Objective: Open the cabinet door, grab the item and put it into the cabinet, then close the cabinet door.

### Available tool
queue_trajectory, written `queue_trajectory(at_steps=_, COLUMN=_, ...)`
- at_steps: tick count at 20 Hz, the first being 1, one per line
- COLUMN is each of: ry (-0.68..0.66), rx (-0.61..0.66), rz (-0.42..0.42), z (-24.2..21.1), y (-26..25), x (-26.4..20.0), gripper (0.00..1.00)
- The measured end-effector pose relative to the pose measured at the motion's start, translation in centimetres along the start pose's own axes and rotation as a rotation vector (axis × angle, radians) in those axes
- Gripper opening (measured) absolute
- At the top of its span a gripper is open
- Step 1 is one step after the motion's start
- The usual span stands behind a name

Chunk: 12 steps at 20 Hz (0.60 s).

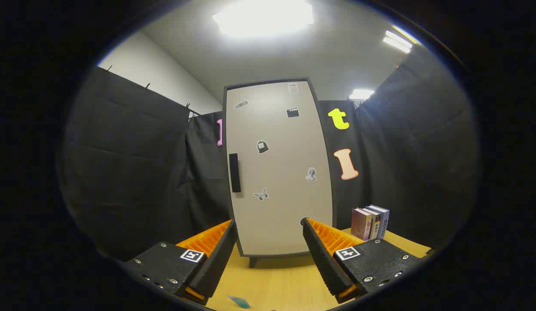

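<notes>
A tall grey cabinet [276, 168] stands on the wooden table [276, 280] straight ahead of my fingers, its door shut. A black vertical handle [234, 172] sits on the door's left side, and several small stickers dot the door. My gripper [270, 229] is open, its orange-and-black fingers [216, 246] spread wide with nothing between them, a short way in front of the cabinet's lower part. A few upright books [371, 222] stand on the table to the right of the cabinet.
Black cloth walls close in the booth on the left, right and behind the cabinet. A small teal scrap [239, 301] lies on the table close below the fingers. The table's right edge runs just beyond the books.
</notes>
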State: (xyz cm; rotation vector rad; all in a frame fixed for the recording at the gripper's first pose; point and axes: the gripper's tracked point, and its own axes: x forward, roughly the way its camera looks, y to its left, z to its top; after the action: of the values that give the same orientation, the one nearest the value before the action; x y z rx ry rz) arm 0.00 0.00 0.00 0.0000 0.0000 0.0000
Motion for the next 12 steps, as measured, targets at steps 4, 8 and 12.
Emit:
queue_trajectory(at_steps=4, ry=-0.006, rx=0.000, rz=0.011, z=0.21, y=0.40, x=-0.25, gripper=0.94)
queue_trajectory(at_steps=8, ry=-0.012, rx=-0.005, rz=0.005, z=0.27, y=0.15, x=-0.16, gripper=0.94)
queue_trajectory(at_steps=12, ry=-0.010, rx=0.007, rz=-0.003, z=0.15, y=-0.08, x=0.00, gripper=0.94)
